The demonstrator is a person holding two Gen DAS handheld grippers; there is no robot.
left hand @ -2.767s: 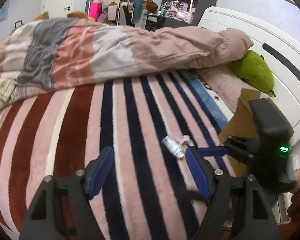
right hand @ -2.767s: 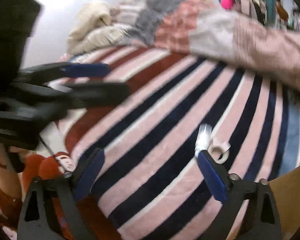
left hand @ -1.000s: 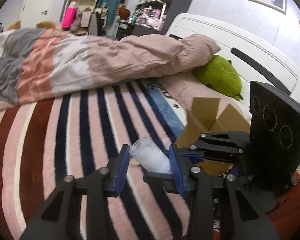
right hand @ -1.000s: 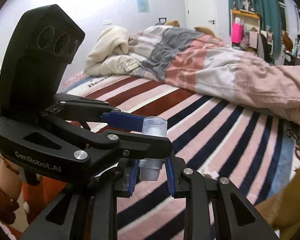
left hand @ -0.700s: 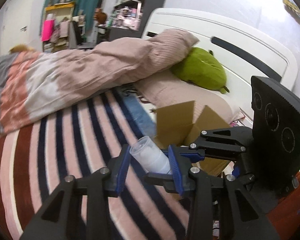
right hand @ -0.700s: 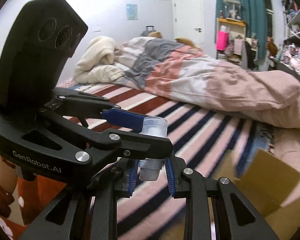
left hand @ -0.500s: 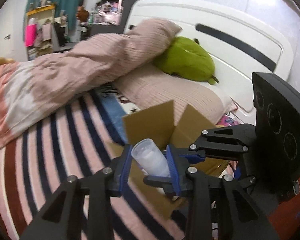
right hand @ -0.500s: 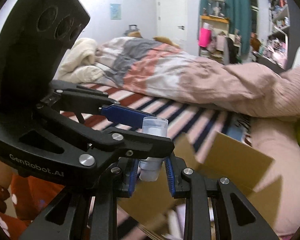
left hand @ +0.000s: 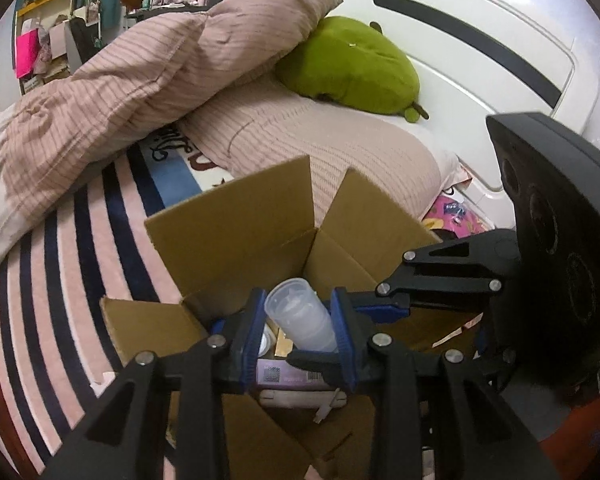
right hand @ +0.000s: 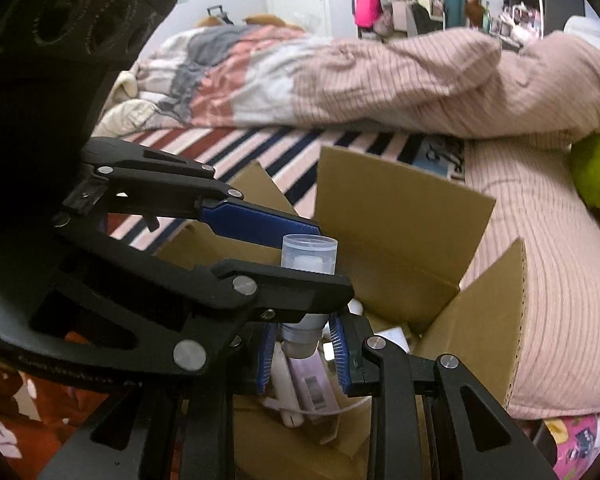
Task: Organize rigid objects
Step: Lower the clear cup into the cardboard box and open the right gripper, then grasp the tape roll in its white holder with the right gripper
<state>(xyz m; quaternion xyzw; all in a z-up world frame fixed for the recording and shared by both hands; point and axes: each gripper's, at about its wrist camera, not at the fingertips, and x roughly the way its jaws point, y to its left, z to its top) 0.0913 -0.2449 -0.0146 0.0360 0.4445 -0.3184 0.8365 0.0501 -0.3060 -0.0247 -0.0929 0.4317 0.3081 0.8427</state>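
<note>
Left gripper (left hand: 298, 330): both blue pads clamp the body of a translucent plastic bottle (left hand: 300, 314), one pad on each side. The bottle tilts, its wide capped end pointing toward 11 o'clock in the left wrist view.

Right gripper (right hand: 302, 346): its blue pads close on the narrow lower end of the same bottle (right hand: 309, 258), which stands upright in the right wrist view. The wide cap rises at 12 o'clock above the left gripper's black finger, which crosses in front of the bottle body.

The bottle is held by both grippers directly over the opening of a cardboard box (left hand: 236, 224). The box flaps stand open. Inside the box (right hand: 400, 216), below the pads, lie a pale pink package with a barcode (left hand: 288, 374), a white tube-like item (right hand: 284, 376) and other small items too hidden to identify.

The box rests on a striped blanket (left hand: 80, 248). At 12 o'clock beyond the box lies a pink ribbed pillow (left hand: 320, 144). A green plush toy (left hand: 352, 64) sits against the white headboard (left hand: 480, 20) at 1 o'clock. A rumpled duvet (right hand: 280, 76) crosses the bed.
</note>
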